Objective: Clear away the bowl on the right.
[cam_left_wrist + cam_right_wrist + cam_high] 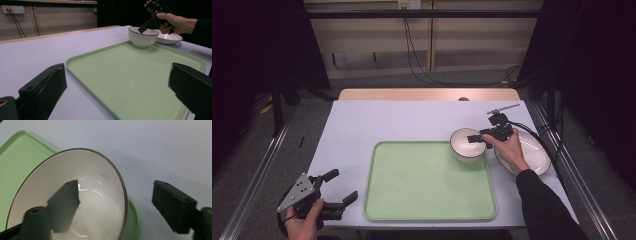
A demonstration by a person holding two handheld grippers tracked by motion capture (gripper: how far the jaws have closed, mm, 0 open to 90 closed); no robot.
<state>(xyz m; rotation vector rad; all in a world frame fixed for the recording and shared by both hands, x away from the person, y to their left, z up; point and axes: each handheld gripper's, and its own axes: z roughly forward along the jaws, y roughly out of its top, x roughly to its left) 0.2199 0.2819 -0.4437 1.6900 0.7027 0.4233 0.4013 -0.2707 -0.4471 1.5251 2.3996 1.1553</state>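
In the right gripper view, the open right tongs straddle the bowl rim; left tongs gape.

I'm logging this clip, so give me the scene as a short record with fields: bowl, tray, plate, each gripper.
bowl: white, upright on the tray's far right corner
tray: green, otherwise bare
plate: white, on the table right of the tray
right gripper: open, jaws straddling the bowl's rim, not pressing it
left gripper: open, holds nothing, near the tray's near left corner

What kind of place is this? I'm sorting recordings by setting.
Probably a lab recording station: a pale table between metal rails, dark curtains around it, cables from a wall socket.
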